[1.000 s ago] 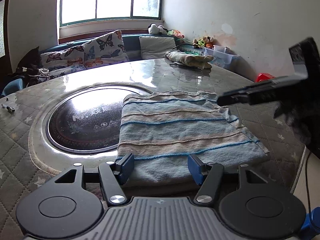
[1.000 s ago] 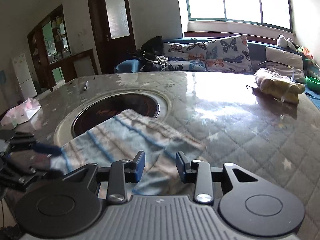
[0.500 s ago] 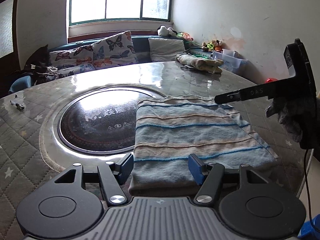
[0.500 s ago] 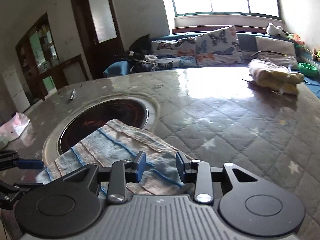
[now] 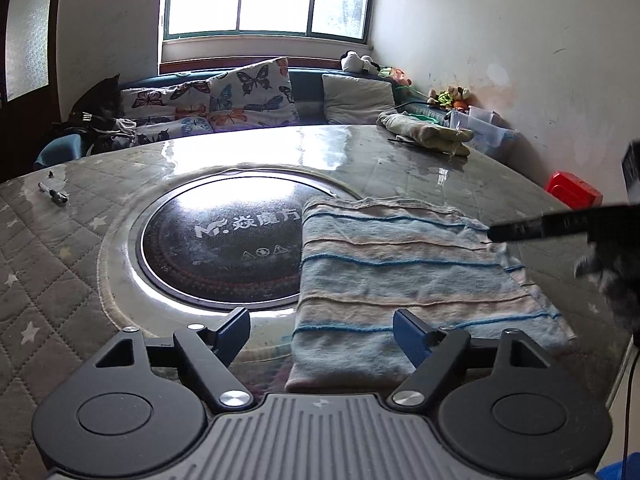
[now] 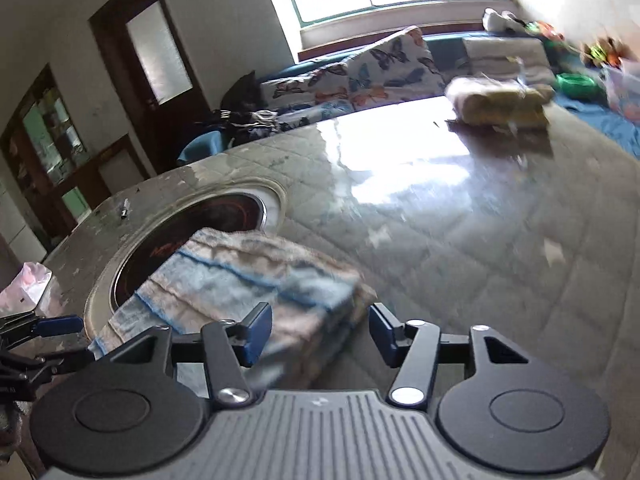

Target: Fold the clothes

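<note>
On one quilted table [image 5: 72,280], one folded striped towel [image 5: 400,280], left gripper [image 5: 322,330] and right gripper [image 6: 320,330] both opening, unclamped.

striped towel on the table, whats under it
The folded striped towel lies partly over the round black cooktop's right edge, the rest on the quilted table cover. Whatever lies beneath its layers is hidden.

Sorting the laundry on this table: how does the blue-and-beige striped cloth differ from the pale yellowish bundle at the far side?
The blue-and-beige striped cloth lies folded flat in a neat rectangle; the pale yellowish bundle is lumpy and crumpled. The striped cloth sits at the near edge, overlapping the round black cooktop; the bundle lies far off by the sofa. Both rest on the quilted table cover, untouched.
</note>
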Action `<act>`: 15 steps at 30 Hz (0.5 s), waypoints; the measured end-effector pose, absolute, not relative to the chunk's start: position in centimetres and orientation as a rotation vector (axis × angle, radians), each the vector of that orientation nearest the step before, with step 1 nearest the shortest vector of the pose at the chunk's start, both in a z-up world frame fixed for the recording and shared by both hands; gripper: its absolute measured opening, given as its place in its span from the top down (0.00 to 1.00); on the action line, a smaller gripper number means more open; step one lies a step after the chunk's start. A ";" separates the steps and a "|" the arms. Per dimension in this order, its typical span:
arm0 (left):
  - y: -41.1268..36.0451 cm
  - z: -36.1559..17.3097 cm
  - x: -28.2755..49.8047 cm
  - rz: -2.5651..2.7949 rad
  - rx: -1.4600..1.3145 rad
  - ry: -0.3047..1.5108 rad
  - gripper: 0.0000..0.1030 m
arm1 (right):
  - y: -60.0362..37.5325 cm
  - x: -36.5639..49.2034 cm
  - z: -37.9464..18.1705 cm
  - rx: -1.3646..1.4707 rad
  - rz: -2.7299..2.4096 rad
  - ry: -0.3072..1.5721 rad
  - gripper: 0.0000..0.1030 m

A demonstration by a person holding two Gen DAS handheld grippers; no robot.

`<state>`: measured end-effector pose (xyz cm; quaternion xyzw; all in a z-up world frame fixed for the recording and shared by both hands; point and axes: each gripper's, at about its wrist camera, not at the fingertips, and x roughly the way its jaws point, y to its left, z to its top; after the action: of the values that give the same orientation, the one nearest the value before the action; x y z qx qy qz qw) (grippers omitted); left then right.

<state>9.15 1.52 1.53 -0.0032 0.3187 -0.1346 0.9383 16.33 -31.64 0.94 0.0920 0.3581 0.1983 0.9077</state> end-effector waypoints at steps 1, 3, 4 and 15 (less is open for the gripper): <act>1.5 1.5 9.1 -0.275 -0.010 0.653 0.20 | -31.7 16.1 0.7 0.199 0.404 0.744 0.45; 1.5 1.5 9.0 -0.269 -0.023 0.661 0.20 | -31.7 15.9 0.3 0.221 0.392 0.744 0.43; 1.6 1.6 9.0 -0.265 -0.033 0.664 0.20 | -31.7 15.9 0.1 0.231 0.385 0.744 0.43; 2.5 0.7 10.4 -0.270 -0.153 0.749 0.30 | -28.8 16.8 0.0 0.226 0.330 0.738 0.44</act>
<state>10.38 2.54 0.72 -0.0745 0.3645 -0.1314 0.9189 16.76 -28.85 -0.03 0.1099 0.3582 0.1602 0.9132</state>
